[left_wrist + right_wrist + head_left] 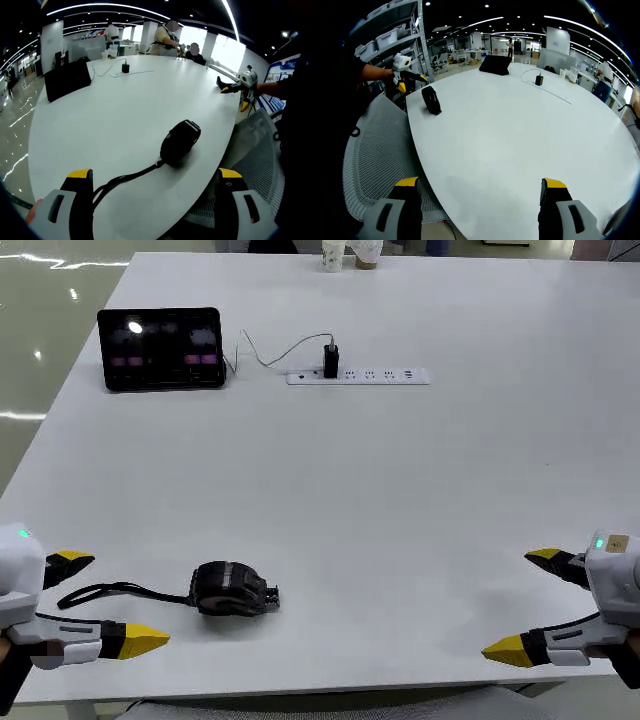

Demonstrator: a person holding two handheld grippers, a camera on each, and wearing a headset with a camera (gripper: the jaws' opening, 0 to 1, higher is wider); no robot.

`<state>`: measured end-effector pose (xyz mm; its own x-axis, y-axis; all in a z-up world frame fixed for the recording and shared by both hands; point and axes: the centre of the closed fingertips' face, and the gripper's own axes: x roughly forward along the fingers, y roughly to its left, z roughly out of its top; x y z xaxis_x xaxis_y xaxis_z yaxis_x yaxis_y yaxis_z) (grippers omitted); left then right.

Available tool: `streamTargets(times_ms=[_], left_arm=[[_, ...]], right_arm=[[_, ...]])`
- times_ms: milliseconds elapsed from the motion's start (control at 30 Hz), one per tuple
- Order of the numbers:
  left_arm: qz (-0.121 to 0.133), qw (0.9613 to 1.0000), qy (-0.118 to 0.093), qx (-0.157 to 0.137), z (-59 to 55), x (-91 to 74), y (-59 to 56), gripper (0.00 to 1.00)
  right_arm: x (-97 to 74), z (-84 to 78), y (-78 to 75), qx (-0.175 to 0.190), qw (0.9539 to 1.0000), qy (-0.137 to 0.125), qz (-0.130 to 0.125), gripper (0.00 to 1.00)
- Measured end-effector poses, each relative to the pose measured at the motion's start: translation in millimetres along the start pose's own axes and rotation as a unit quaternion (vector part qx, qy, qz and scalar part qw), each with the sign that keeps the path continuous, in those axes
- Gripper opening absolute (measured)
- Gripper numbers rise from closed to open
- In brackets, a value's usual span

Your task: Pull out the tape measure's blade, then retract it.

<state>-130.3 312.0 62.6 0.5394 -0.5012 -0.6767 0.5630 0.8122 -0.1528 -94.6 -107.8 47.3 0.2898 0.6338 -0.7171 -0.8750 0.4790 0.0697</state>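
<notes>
Lying at seven o'clock on the glossy white table: the tape measure, black and rounded, its cord strap trailing toward nine between the wide-spread yellow-tipped jaws of the left gripper. Hovering well apart at five, the right gripper, jaws gaping, gripping nothing. Showing in the left gripper view, a grey mesh chair under the table's edge; in the head view, a dark flat tablet at eleven and a white power strip at twelve.

Yellow-tipped white left tongs, right tongs

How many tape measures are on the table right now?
1. The black, rounded tape measure lies near the front edge of the white table, just ahead of the left gripper, its black strap trailing toward that gripper. Nothing seems to hide another.
</notes>
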Motion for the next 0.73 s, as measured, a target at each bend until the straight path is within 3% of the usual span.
streamTargets(times_ms=[300,733], left_arm=[[-0.006,0.9999,0.014,-0.002,-6.7,0.8,-2.4,0.99],[-0.004,0.9999,0.014,0.008,-4.9,1.7,-2.3,0.99]], right_arm=[[-7.7,-5.7,-5.1,-0.009,0.9999,0.005,-0.006,0.99],[-13.2,-8.2,-11.0,-0.012,0.9999,0.003,-0.011,0.99]])
